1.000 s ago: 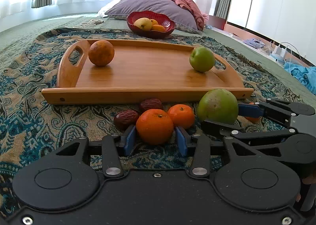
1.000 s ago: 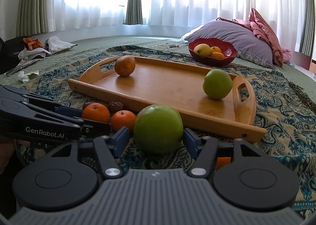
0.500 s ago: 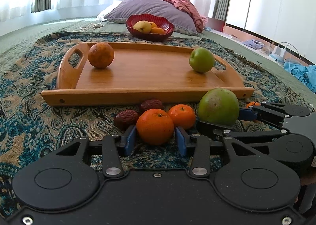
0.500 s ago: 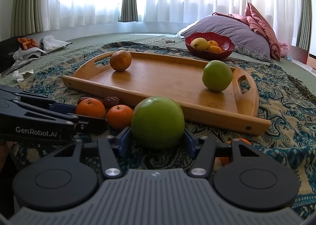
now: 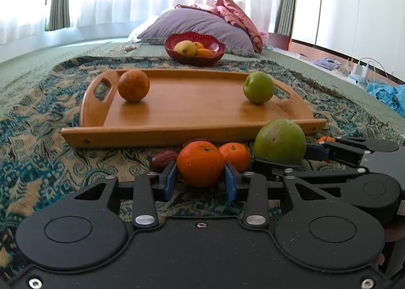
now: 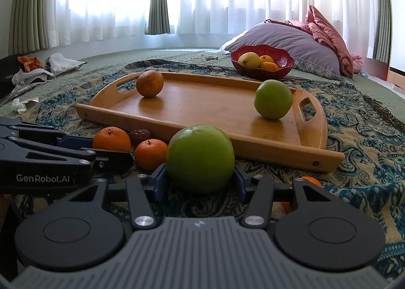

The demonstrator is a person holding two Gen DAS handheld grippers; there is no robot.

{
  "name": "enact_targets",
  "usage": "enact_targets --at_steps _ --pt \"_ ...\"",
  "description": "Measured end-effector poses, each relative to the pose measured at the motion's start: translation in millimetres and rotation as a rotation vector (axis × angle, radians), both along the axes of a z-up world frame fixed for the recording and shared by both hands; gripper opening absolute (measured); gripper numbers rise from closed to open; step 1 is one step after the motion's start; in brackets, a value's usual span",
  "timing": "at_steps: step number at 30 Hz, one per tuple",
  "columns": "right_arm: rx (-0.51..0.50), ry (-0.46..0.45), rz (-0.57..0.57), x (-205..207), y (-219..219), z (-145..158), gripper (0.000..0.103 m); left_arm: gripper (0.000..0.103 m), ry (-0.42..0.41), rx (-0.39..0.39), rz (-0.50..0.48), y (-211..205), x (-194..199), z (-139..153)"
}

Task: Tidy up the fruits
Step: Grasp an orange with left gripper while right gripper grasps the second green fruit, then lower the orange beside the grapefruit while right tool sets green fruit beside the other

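We saw the left gripper [image 5: 200, 177] pinching an orange [image 5: 200, 164] just in front of the wooden tray [image 5: 157, 134], its blue pads touching both sides. The right gripper [image 6: 200, 181] had just been closing its jaws on a big green apple [image 6: 200, 157], also in front of the tray, and the pads met its flanks. A smaller orange [image 5: 235, 154] and a dark date [image 5: 163, 158] lay beside the tray's front rail. On the tray sat another orange [image 5: 133, 85] near its left handle and a green apple [image 5: 258, 87] near its right. A red bowl [image 5: 195, 59] of fruit stood behind the tray.
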State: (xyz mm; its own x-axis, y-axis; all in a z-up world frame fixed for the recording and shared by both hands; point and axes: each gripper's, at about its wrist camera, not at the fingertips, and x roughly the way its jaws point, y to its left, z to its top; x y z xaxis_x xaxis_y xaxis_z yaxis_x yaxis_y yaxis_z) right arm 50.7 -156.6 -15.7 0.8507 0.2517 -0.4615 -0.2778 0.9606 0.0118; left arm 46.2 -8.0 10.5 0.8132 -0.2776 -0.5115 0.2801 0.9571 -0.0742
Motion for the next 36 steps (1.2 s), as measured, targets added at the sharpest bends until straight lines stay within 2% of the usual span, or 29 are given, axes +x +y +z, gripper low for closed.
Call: enact_targets --at_steps 9,26,36 --pt "0.035 -0.029 -0.019 -5 -3 8 0.056 0.037 -0.038 -0.015 0.038 11 6 17" --pt "0.062 -0.065 -0.048 -5 -6 23 0.054 0.037 -0.024 -0.042 0.093 27 18 21" --pt "0.093 -0.105 -0.099 8 -19 41 0.054 0.037 -0.003 -0.058 0.114 37 44 28"
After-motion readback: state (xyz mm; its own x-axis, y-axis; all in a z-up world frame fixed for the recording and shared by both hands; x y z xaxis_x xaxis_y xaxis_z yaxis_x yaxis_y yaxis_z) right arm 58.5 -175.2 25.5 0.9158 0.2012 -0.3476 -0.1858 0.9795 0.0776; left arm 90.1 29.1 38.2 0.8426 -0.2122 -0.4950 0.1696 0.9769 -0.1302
